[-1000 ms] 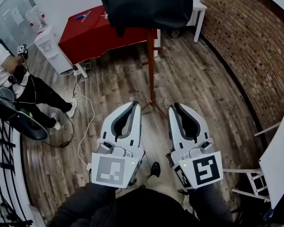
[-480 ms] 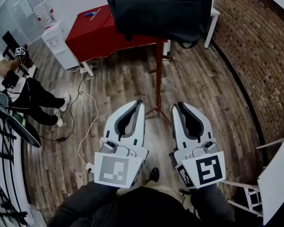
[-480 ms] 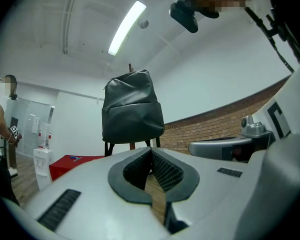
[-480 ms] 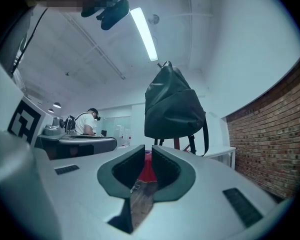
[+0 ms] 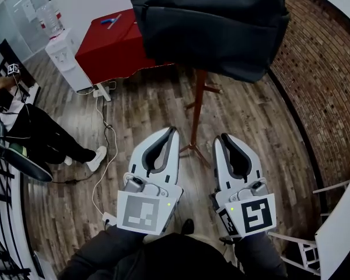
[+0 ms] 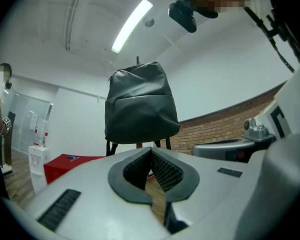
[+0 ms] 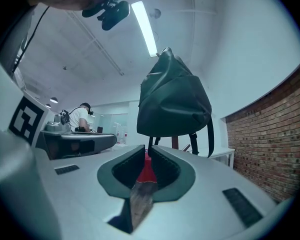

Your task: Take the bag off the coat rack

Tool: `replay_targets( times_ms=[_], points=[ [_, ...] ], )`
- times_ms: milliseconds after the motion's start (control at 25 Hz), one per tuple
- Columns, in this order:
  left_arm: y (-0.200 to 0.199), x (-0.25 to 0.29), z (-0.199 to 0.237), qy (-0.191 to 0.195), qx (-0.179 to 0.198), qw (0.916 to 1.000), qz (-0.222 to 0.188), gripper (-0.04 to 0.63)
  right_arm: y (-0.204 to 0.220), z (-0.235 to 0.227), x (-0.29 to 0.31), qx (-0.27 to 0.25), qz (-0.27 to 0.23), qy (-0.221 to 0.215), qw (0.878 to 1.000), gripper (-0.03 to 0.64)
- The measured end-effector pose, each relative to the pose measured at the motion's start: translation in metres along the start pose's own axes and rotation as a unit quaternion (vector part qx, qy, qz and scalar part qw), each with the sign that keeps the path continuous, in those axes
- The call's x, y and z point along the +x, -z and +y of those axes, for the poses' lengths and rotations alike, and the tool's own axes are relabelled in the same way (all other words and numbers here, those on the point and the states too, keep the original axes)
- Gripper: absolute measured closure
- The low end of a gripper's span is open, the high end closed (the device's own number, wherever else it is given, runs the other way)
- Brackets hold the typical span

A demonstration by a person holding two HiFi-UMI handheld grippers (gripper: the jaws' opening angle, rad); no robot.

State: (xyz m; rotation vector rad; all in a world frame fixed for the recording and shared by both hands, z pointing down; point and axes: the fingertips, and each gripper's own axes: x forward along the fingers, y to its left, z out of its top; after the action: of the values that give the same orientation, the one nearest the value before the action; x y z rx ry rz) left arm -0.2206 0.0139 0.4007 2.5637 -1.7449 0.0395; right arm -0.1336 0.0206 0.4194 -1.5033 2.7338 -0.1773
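A dark grey backpack (image 5: 210, 22) hangs at the top of a reddish-brown coat rack (image 5: 197, 115); the rack's hooks are hidden behind it. The backpack fills the upper middle of the head view. Both grippers are held low in front of me, pointing up at it and well short of it. The left gripper (image 5: 174, 130) is shut and empty, and its own view shows the backpack (image 6: 139, 106) above its tips (image 6: 151, 151). My right gripper (image 5: 220, 139) is shut to a thin slit with nothing in it. Its view shows the backpack (image 7: 172, 101) with straps dangling.
A red-covered table (image 5: 111, 45) and a water dispenser (image 5: 61, 54) stand behind the rack. A person (image 5: 23, 121) sits at the left, with cables on the wooden floor nearby. A brick wall (image 5: 321, 80) runs along the right. A white chair (image 5: 332, 226) is at lower right.
The backpack has grown larger and come closer in the head view as I move toward the rack. Both grippers keep their side-by-side pose, jaws unchanged.
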Motion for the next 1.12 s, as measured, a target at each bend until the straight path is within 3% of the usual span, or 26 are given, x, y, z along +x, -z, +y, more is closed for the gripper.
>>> replay_targets(
  times_ms=[560,880,1040,1120],
  points=[
    [0.03,0.061,0.076,0.014,-0.03,0.9994,0.013,0.586,0.027,-0.041,0.061,-0.014,0.03,0.069,0.997,0.581],
    [0.047,0.09,0.139,0.023,0.007,0.9994,0.024,0.586,0.035,-0.094,0.068,-0.028,0.039,0.157,0.986,0.581],
    [0.028,0.109,0.178,0.026,0.046,0.9982,0.028,0.586,0.009,-0.13,0.049,-0.055,0.038,0.202,0.977,0.581],
    [0.011,0.118,0.198,0.019,0.047,0.9984,0.025,0.586,-0.015,-0.151,0.04,-0.069,0.038,0.211,0.974,0.581]
  ],
)
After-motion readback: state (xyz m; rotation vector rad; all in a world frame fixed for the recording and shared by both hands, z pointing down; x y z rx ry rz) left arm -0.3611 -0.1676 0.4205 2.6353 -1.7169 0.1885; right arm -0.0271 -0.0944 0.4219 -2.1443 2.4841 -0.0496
